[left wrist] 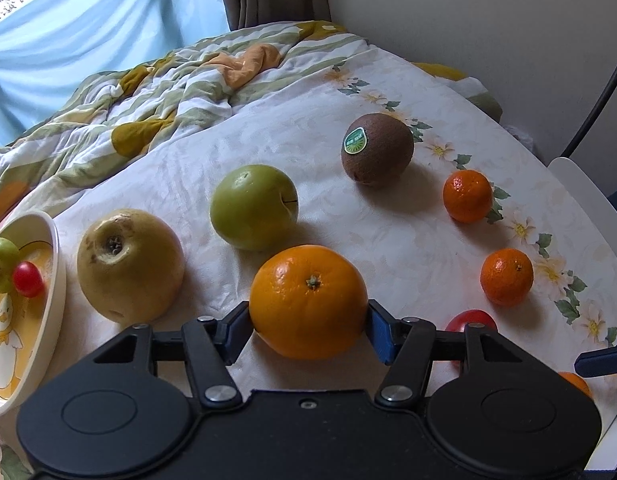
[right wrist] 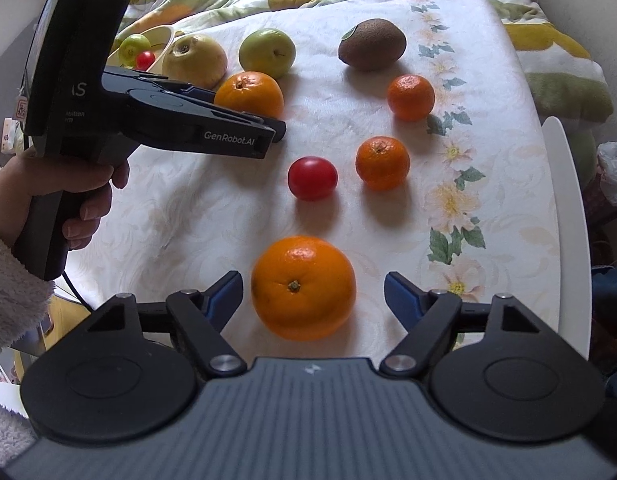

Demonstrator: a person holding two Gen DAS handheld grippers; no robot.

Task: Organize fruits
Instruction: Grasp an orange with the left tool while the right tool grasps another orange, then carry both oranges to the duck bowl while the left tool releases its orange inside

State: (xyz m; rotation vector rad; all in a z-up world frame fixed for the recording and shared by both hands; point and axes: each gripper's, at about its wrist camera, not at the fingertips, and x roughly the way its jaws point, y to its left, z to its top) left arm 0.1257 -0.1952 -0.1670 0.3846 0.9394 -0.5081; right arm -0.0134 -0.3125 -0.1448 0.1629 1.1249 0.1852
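Observation:
My left gripper is shut on a large orange, its blue pads pressed against both sides; the orange rests on the cloth and also shows in the right wrist view. My right gripper is open around a second large orange, with gaps on both sides. A yellow pear, green apple, kiwi, two mandarins and a red tomato lie on the table.
A cream plate at the left holds a small green fruit and a cherry tomato. A rumpled quilt lies behind. The floral tablecloth edge and a white chair are at the right.

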